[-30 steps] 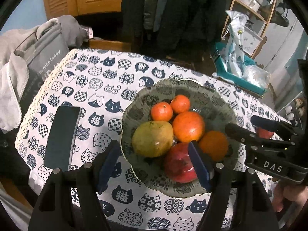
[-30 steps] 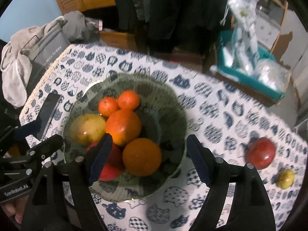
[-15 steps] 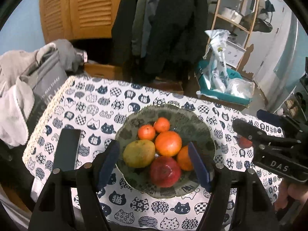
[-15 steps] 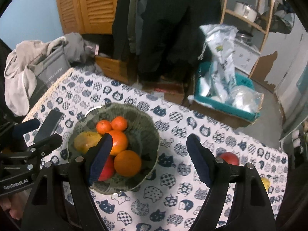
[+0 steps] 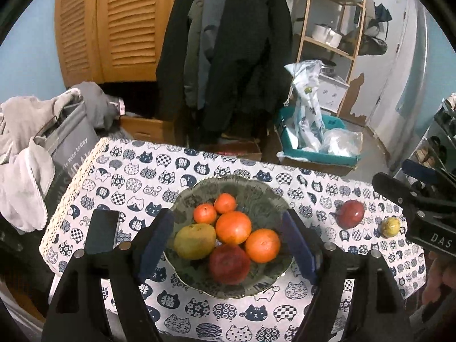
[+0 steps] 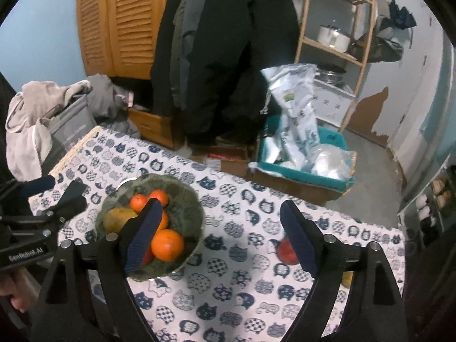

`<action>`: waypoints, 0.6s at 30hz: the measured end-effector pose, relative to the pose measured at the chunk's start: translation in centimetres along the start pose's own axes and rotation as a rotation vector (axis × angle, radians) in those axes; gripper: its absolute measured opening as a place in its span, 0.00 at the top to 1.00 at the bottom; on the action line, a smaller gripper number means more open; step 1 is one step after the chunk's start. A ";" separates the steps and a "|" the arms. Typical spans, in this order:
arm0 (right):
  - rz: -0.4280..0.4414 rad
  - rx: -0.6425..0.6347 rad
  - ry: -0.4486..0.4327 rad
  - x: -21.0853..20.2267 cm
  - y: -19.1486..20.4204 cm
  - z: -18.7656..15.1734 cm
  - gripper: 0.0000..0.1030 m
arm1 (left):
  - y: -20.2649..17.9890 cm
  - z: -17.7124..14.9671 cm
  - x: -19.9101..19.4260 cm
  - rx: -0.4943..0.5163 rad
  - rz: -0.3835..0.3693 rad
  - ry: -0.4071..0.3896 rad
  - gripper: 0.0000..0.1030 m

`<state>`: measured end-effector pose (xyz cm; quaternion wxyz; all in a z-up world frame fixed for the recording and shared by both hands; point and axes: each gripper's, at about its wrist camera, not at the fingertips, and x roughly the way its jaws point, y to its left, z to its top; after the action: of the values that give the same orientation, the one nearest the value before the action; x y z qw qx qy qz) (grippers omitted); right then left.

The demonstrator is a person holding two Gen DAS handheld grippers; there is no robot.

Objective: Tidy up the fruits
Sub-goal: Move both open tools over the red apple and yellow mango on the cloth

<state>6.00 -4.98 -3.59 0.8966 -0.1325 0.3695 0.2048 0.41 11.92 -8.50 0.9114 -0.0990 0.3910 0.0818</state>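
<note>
left wrist: left gripper (image 5: 228, 245) empty, jaws opening above bowl (image 5: 265, 199) holding six fruits; red fruit (image 5: 350, 213) and small yellow fruit (image 5: 391, 227) loose on tablecloth (image 5: 136, 176) | right wrist: right gripper (image 6: 219, 236) empty, jaws opening; bowl (image 6: 188, 199) left, red fruit (image 6: 285, 252) behind right finger

the table is covered by a matt woven tablecloth (image 5: 199, 171) printed with cat faces. the fruit is held in a glossy, patterned glass bowl (image 5: 256, 196) with a thin gilt rim. a waxy shine is shown by the red pomegranate (image 5: 228, 263), while the oranges (image 5: 262, 245) are finely dimpled and the mango (image 5: 194, 240) is dull and speckled. the phone (image 5: 102, 230) is seen as smooth dark glass. the left gripper (image 5: 228, 245) is built of matt black plastic with blue pads (image 5: 155, 242) (apparently rubbery) and bright metal screws. the louvred doors (image 5: 114, 25) are of varnished wood, the shelf pot (image 6: 333, 38) of shiny enamelled metal.
</note>
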 end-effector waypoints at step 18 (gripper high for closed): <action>-0.125 0.083 -0.048 -4.6 -7.6 -2.8 0.17 | -5.4 0.8 -2.5 0.082 -0.024 -0.059 0.16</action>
<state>4.88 -14.01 -1.57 0.9210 -0.1131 0.3470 0.1359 0.49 6.70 -5.56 0.9267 -0.0637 0.3659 0.0573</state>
